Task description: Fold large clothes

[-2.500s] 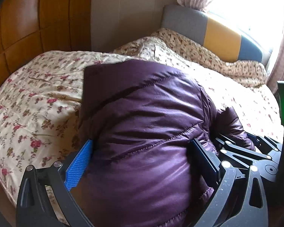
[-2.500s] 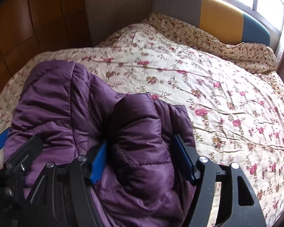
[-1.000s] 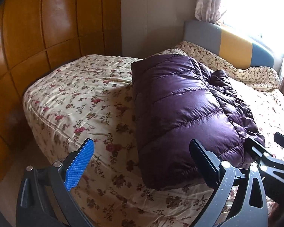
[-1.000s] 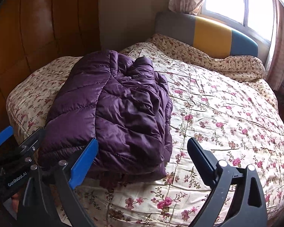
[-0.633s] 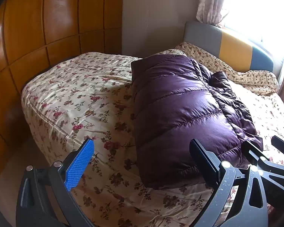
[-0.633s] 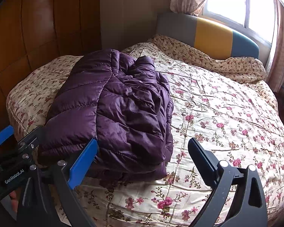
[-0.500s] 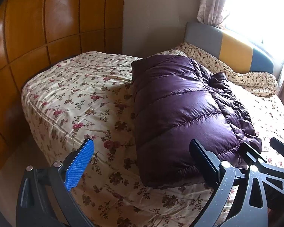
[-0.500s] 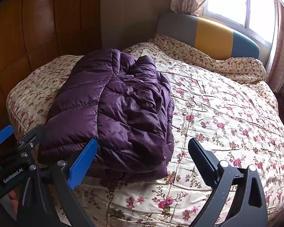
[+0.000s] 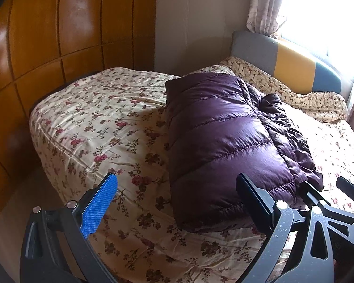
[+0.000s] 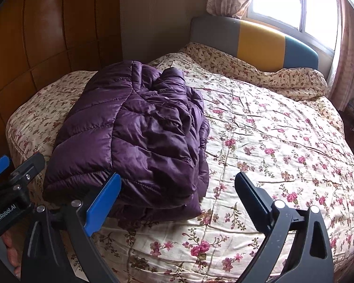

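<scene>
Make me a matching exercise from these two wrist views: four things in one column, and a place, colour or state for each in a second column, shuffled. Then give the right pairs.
Things:
1. puffer jacket
2. left gripper
3. headboard
4. wooden wall panels

Descriptions:
A. grey, yellow and blue blocks, below the window
B. purple, folded in a bundle on the floral bedspread
C. glossy orange-brown, beside the bed
D. open, holding nothing, back from the bed's edge

Pairs: 1-B, 2-D, 3-A, 4-C

The right gripper is likewise open and empty.
</scene>
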The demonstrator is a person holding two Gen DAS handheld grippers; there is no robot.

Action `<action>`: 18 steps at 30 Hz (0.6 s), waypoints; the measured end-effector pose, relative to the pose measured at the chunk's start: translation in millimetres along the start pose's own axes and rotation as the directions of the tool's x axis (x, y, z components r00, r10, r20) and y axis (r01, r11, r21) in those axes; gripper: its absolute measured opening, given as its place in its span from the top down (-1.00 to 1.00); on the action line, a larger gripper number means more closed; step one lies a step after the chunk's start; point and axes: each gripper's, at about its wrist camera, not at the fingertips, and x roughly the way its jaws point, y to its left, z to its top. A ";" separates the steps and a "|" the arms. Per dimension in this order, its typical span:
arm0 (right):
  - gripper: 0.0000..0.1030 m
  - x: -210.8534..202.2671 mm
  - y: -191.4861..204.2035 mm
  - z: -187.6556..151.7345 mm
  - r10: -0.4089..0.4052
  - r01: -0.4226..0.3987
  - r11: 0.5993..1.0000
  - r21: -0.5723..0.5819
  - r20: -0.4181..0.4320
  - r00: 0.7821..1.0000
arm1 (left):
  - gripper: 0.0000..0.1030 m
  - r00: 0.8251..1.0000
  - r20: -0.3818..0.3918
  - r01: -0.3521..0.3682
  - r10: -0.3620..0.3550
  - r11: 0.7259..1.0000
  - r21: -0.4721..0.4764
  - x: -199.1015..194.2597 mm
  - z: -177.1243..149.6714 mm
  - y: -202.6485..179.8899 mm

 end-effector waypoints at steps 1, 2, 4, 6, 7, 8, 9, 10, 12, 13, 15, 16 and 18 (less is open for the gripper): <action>-0.88 -0.3 -0.4 -0.4 -0.001 0.001 1.000 0.000 0.000 1.000 | -0.94 1.000 0.000 -0.003 0.003 1.000 0.000 -0.2 0.1 0.2; -0.88 -0.5 -0.6 -1.0 -0.001 0.001 1.000 -0.001 -0.001 1.000 | -0.94 1.000 -0.001 -0.009 0.009 1.000 0.001 -0.4 0.0 0.2; -0.88 -1.1 -0.9 -2.0 -0.001 0.001 1.000 -0.001 -0.002 1.000 | -0.94 1.000 -0.004 -0.011 0.011 1.000 0.002 -0.2 0.1 -0.2; -0.88 -1.3 -1.6 -2.6 -0.003 0.003 1.000 -0.001 -0.003 1.000 | -0.94 1.000 -0.005 -0.017 0.017 1.000 0.008 -1.4 -0.6 -1.3; -0.88 -1.5 -2.2 -2.9 -0.004 0.004 1.000 0.001 -0.003 1.000 | -0.94 1.000 -0.004 -0.018 0.018 1.000 0.011 -1.9 -0.9 -1.7; -0.88 -1.6 -3.5 -3.3 -0.006 0.006 1.000 0.005 -0.004 1.000 | -0.94 1.000 -0.004 -0.018 0.018 1.000 0.013 -2.5 -1.3 -2.5; -0.89 -1.2 -4.2 -3.8 -0.009 0.009 1.000 0.009 -0.005 1.000 | -0.94 1.000 -0.004 -0.015 0.015 1.000 0.017 -3.0 -1.7 -3.3; -0.89 -1.3 -5.3 -4.1 -0.010 0.010 1.000 0.012 -0.006 1.000 | -0.94 1.000 -0.003 -0.015 0.015 1.000 0.025 -3.3 -2.1 -4.9; -0.89 -1.7 -8.6 -5.0 -0.013 0.013 1.000 0.021 -0.009 1.000 | -0.94 1.000 -0.005 -0.011 0.011 0.999 0.035 -3.3 -2.8 -7.0; -0.89 -1.5 -9.4 -5.4 -0.014 0.014 1.000 0.023 -0.009 1.000 | -0.94 1.000 -0.006 -0.011 0.011 0.999 0.039 -3.4 -3.2 -8.0; -0.89 -1.7 -10.9 -5.6 -0.017 0.017 1.000 0.025 -0.009 1.000 | -0.94 1.000 -0.006 -0.009 0.009 0.999 0.043 -4.1 -4.1 -10.3; -0.90 -2.1 -11.5 -5.9 -0.018 0.018 1.000 0.025 -0.008 1.000 | -0.94 1.000 -0.006 -0.008 0.008 0.999 0.046 -4.3 -4.2 -11.0; -0.90 -2.4 -11.6 -6.4 -0.017 0.017 1.000 0.025 -0.008 1.000 | -0.94 1.000 -0.004 -0.006 0.007 0.999 0.054 -4.5 -4.5 -12.4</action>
